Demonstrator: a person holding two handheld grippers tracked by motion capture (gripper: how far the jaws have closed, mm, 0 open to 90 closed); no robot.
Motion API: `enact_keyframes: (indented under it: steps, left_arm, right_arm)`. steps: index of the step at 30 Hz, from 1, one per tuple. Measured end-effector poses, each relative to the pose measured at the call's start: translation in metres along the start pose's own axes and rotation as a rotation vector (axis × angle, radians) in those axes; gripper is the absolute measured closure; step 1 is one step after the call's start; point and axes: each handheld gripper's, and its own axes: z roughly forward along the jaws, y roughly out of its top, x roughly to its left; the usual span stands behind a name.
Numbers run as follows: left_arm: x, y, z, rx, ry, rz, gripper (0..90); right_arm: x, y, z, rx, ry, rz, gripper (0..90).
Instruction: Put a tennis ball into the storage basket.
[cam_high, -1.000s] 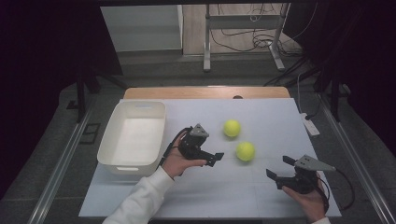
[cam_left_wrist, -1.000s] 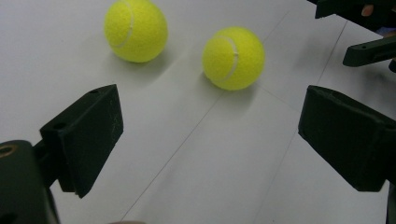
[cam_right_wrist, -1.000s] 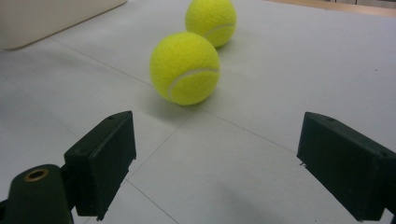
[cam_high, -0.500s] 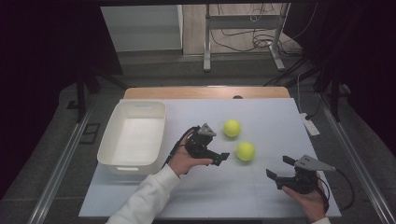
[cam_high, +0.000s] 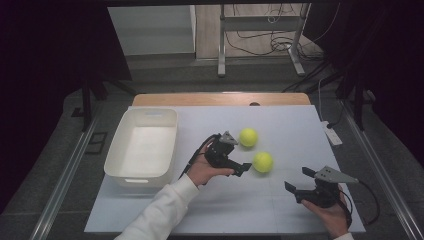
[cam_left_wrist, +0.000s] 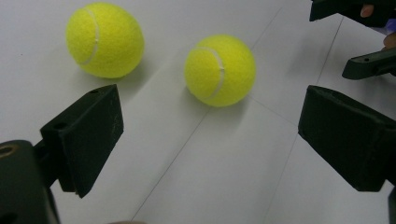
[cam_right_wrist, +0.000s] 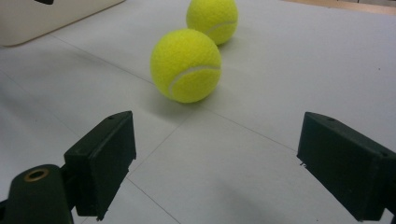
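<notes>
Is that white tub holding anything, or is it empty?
Empty: the white tub shows a bare floor, and both tennis balls lie outside on the table.

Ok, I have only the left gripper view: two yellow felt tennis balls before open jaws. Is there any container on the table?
Observer: Yes, a white rectangular plastic bin stands at the left side of the table, to the left of the left gripper.
Operator: Is something inside it?
Observer: No, it looks empty.
Operator: And the right gripper, does it hold anything?
Observer: No, the right gripper is open, with nothing between its jaws.
</notes>
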Motion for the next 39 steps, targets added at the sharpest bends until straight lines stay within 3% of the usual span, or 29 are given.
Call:
enact_keyframes:
  steps: [39]
  left_arm:
    - [0.000,0.015,0.024,0.026,-0.018,0.002,7.7]
  right_arm:
    - [-0.001,-0.001,-0.001,0.002,-0.006,0.001,11.7]
